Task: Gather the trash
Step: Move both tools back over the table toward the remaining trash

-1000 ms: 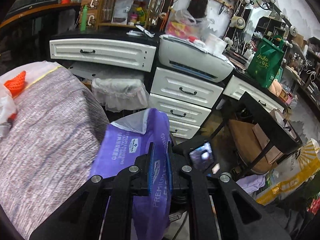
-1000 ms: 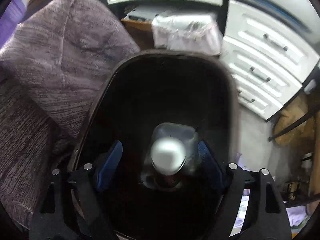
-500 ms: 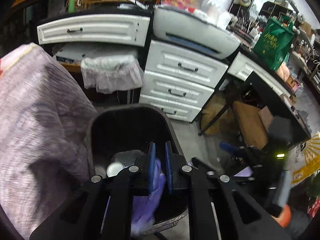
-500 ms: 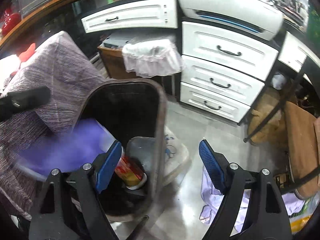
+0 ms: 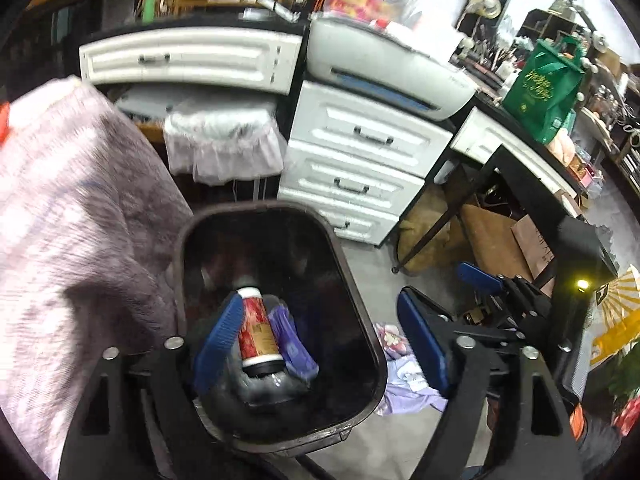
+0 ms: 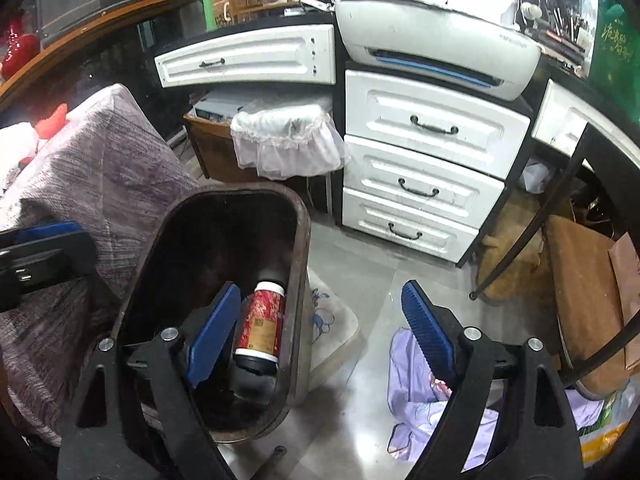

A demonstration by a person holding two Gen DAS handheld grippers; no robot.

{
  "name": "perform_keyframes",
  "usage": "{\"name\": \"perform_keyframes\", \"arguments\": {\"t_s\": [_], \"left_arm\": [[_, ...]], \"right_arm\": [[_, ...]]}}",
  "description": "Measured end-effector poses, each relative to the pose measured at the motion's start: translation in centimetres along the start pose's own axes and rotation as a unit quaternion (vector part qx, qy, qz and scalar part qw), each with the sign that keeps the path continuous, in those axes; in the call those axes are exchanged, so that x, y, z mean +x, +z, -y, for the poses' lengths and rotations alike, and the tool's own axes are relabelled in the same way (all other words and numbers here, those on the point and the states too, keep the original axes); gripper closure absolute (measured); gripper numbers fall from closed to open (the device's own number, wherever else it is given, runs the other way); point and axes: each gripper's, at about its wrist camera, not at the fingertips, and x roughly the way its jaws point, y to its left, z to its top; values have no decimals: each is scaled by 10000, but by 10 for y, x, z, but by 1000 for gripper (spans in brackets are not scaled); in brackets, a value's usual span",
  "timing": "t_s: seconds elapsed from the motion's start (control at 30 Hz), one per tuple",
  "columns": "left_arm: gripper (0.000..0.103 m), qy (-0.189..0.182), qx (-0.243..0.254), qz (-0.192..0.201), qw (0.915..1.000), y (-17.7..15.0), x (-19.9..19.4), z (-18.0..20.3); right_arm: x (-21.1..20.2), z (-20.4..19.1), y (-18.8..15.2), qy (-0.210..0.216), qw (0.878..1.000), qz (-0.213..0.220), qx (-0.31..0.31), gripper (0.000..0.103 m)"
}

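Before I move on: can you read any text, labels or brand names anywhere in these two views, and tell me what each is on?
Nothing reads cleanly enough to quote.
Green fabric tote bag: gold lettering, too blurred to read.
Red-labelled bottle with white cap in the black plastic trash bin: printed label, too small.
Crumpled purple plastic bag in the bin: pale print, illegible.
White printer: small mark at its right end, too small.

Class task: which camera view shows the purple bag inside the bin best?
The left wrist view: the purple bag lies in plain sight beside the red can in the bin. The right wrist view shows the can, but no purple bag.
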Motion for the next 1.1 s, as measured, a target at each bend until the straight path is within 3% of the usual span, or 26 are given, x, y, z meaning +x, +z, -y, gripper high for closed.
{"name": "perform_keyframes", "arguments": {"t_s": [0.33, 0.57, 0.97, 1.1], "left_arm": [[7, 418, 161, 673, 9967, -4, -78, -14], [6, 981, 14, 1028, 9899, -15, -126, -48], [6, 1975, -843, 1278, 9683, -50, -193, -144], [6, 2245, -1367, 1399, 9546, -56, -214, -185]], "right_arm": [[-37, -51, 21, 574, 9969, 329, -421, 19], [-61, -111, 33, 1133, 9881, 528, -892, 19], [-88, -219, 49, 1929, 9642, 783, -1642, 19], [-93, -255, 57, 2141, 9558, 841, -1829, 19]]}}
